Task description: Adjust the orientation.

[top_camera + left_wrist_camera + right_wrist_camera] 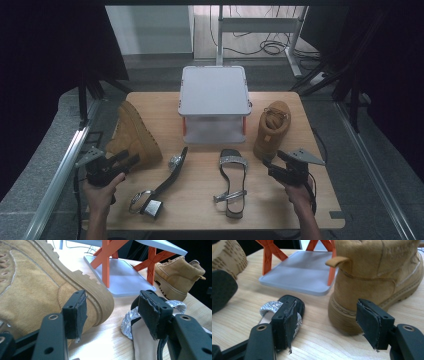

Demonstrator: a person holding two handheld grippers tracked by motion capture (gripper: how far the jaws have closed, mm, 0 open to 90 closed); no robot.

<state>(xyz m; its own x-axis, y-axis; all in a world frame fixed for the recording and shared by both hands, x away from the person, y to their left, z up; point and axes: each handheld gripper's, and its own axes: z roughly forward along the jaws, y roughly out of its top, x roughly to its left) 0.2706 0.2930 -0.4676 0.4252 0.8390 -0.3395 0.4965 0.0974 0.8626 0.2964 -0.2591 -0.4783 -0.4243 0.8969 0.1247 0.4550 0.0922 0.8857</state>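
1. High view: held the left gripper low at the table's near left corner, jaws parted and empty, tips just beside the toe of the left boot.
2. Lay tipped on its side, that left boot, sole turned toward the rack, at the left of the tabletop.
3. Held the right gripper at the near right, jaws likewise apart with nothing between them, pointing at the heel of the right boot.
4. Stood upright, the right boot, just right of the rack.
5. Lay between the two hands: a left sandal on its side, and a right sandal flat on its sole.
6. Left gripper view: stood wide apart, the pads, gripping nothing.
7. Filled the left of this view, the left boot, its ridged sole edge close behind the left-hand pad; cannot tell whether touching.
8. Showed behind the right-hand pad, the glittery strap of a sandal; beyond, the rack's grey base with orange legs, and the right boot far off.
9. Right gripper view: stood open too, the pads, nothing gripped.
10. Rose between and behind the jaws, the right boot's heel, near but apart from the pads.
11. Lay behind the left-hand pad, a sandal's silver strap.
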